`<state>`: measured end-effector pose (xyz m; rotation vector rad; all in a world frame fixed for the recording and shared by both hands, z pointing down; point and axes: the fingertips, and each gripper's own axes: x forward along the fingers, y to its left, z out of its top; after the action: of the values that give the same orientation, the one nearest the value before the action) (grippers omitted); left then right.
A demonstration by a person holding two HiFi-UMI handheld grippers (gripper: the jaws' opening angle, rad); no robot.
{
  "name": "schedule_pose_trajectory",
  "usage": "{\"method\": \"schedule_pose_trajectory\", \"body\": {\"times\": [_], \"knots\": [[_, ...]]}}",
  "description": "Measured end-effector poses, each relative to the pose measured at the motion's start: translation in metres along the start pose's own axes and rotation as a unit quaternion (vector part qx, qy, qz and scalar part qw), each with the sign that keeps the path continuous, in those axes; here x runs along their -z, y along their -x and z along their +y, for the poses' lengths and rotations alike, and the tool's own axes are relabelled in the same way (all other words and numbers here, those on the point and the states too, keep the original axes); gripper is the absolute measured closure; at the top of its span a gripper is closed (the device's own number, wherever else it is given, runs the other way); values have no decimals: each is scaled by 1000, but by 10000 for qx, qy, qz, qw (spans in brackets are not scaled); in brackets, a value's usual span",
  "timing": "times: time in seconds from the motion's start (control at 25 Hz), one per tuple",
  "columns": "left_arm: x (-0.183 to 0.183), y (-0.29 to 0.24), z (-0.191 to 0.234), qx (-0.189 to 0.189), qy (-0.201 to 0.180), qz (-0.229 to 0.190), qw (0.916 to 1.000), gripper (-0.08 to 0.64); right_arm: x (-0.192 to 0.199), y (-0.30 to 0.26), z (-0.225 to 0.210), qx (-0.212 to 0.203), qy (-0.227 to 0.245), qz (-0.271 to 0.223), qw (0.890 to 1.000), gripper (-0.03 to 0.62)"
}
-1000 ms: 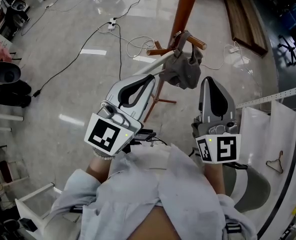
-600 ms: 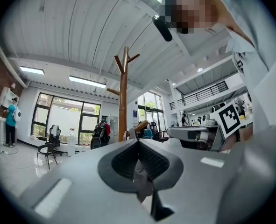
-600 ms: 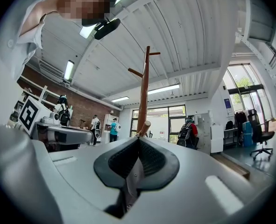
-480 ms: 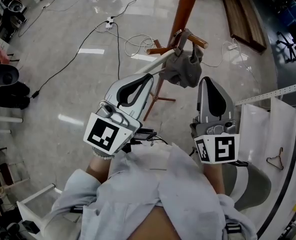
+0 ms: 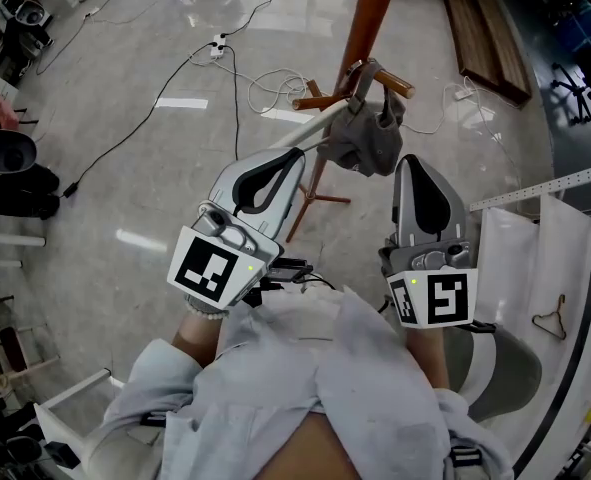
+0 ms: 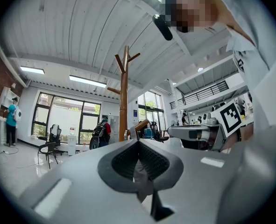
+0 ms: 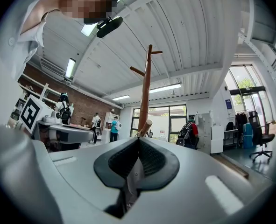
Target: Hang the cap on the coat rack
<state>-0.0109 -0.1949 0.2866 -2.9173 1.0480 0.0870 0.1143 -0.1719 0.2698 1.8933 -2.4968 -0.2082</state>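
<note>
A grey cap (image 5: 367, 136) hangs from a wooden peg (image 5: 387, 80) of the brown coat rack (image 5: 367, 18) in the head view. My left gripper (image 5: 304, 154) is shut and empty, its tip just left of the cap's lower edge. The right gripper (image 5: 412, 162) is also shut and empty, its tip just below and right of the cap. In the left gripper view the shut left gripper (image 6: 138, 142) points at the rack's pole (image 6: 123, 101). In the right gripper view the right gripper (image 7: 138, 140) points at the pole (image 7: 145, 92) and a peg (image 7: 145, 126). The cap does not show clearly in either gripper view.
Cables (image 5: 237, 73) and a power strip (image 5: 221, 51) lie on the glossy floor left of the rack. Wooden planks (image 5: 490, 38) lie at the far right. A white surface with a wire hanger (image 5: 550, 323) stands to my right. Dark gear (image 5: 10, 158) lines the left edge.
</note>
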Motion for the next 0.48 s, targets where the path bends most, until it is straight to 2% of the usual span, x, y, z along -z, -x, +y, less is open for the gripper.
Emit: {"method": "schedule_pose_trajectory", "body": {"times": [0.32,0.48], "knots": [[2,-1,0,21,-22,65,10000,557,2,-2,2,-41,26,24,10000,586],[-2,-2,2,-9,-60,-110,9999,557,2,-2,2,-44,30,38,10000,586]]}}
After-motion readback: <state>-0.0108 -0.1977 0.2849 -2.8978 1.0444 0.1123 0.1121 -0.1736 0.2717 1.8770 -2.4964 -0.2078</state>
